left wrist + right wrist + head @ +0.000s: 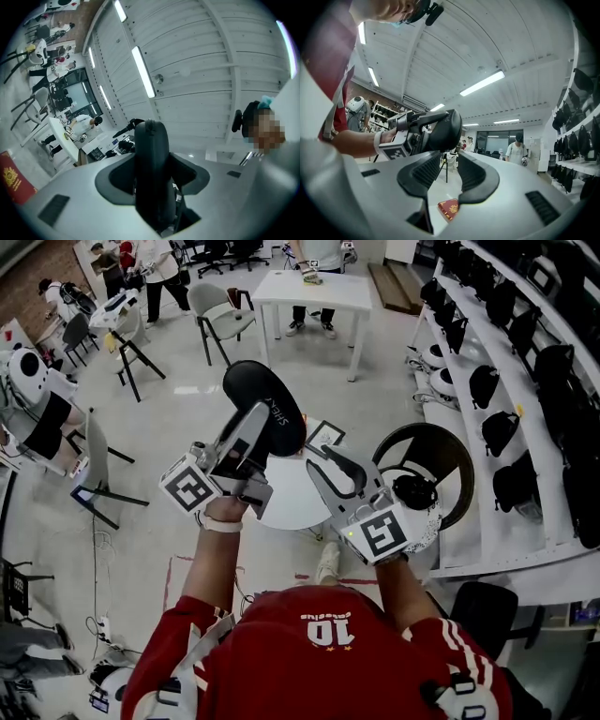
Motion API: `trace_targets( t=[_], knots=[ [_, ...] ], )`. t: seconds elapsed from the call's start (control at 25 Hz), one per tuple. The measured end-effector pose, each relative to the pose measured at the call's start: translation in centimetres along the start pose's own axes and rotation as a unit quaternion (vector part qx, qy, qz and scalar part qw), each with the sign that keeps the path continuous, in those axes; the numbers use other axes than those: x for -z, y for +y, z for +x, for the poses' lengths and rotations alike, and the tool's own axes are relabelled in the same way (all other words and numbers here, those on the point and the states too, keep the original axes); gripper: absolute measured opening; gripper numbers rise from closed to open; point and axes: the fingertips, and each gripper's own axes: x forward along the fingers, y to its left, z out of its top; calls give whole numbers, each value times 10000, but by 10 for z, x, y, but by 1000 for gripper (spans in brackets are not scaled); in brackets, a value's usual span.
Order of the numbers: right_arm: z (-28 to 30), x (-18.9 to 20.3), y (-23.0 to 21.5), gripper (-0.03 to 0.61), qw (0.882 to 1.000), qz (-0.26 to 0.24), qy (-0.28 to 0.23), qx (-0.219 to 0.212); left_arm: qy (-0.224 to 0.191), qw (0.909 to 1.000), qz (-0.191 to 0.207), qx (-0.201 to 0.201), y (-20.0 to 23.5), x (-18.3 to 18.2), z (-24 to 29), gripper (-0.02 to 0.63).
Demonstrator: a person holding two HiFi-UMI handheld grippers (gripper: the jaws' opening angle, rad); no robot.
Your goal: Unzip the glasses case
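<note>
one glasses case (272, 395), black, clamped in left gripper (255, 423); right gripper (449, 161) agape, empty; jersey (309, 652) reads 10.

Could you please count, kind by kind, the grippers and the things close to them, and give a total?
Grippers: 2, the left gripper and the right gripper
Glasses case, black, in the left gripper: 1
Red booklet: 1
Round white table: 1
Total: 5
</note>
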Motion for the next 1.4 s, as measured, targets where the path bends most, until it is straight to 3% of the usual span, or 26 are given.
trace_targets(
  t=[0.16,0.6,1.2,1.4],
  knots=[
    [2,-5,4,127,9999,-89,-88,-45,87,9997,173,169,-18,0,14,222],
    [-1,-10,1,125,9998,-9,-142,116,175,9990,166,365,-38,9,21,222],
    [-6,-20,-2,21,9988,-107,-305,361,141,9993,125,335,-41,8,17,222],
    [-8,-19,-2,17,9990,-228,-204,327,227,9992,150,289,-40,8,17,221]
  ],
)
